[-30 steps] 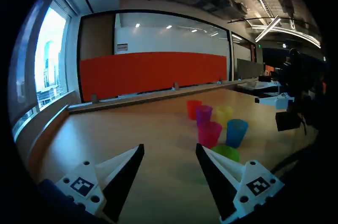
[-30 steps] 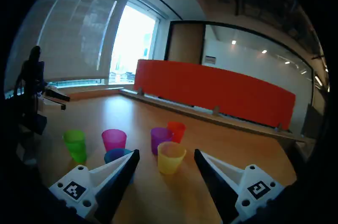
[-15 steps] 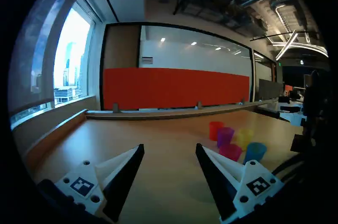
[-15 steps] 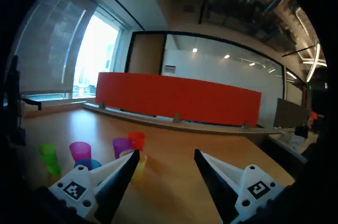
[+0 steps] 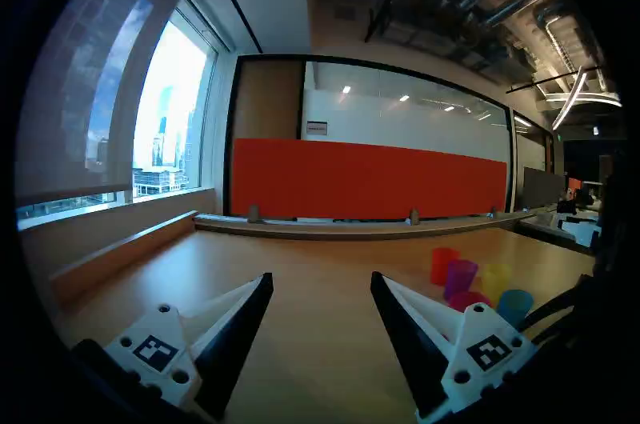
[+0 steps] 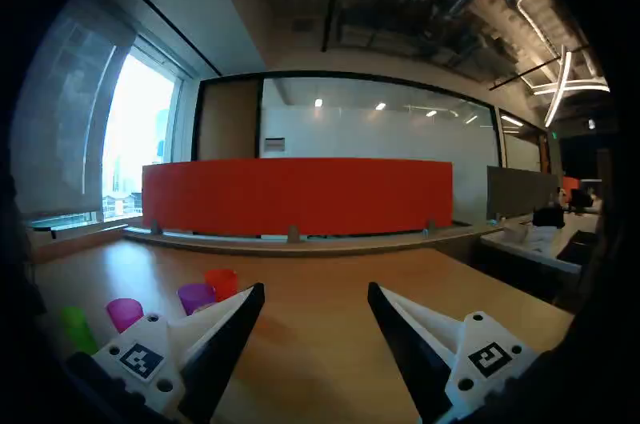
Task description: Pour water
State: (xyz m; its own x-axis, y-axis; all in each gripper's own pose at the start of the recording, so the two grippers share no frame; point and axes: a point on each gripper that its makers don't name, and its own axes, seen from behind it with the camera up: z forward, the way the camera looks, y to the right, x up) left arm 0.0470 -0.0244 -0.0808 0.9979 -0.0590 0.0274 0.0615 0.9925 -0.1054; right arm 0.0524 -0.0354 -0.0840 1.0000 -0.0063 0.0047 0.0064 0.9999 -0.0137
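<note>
Wooden table (image 5: pixel 320 256) below; left gripper (image 5: pixel 320 276) and right gripper (image 6: pixel 315 286) both gape wide, holding nothing; cups (image 5: pixel 460 276) at four o'clock.

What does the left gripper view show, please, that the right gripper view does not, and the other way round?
Left gripper view: a yellow cup and a blue cup in the cluster, to the right of the open left tool. Right gripper view: a green cup at the far left, beyond the open right tool. Shared: the red cup, purple cup, pink cup, wooden table, orange panel and bright window.
</note>
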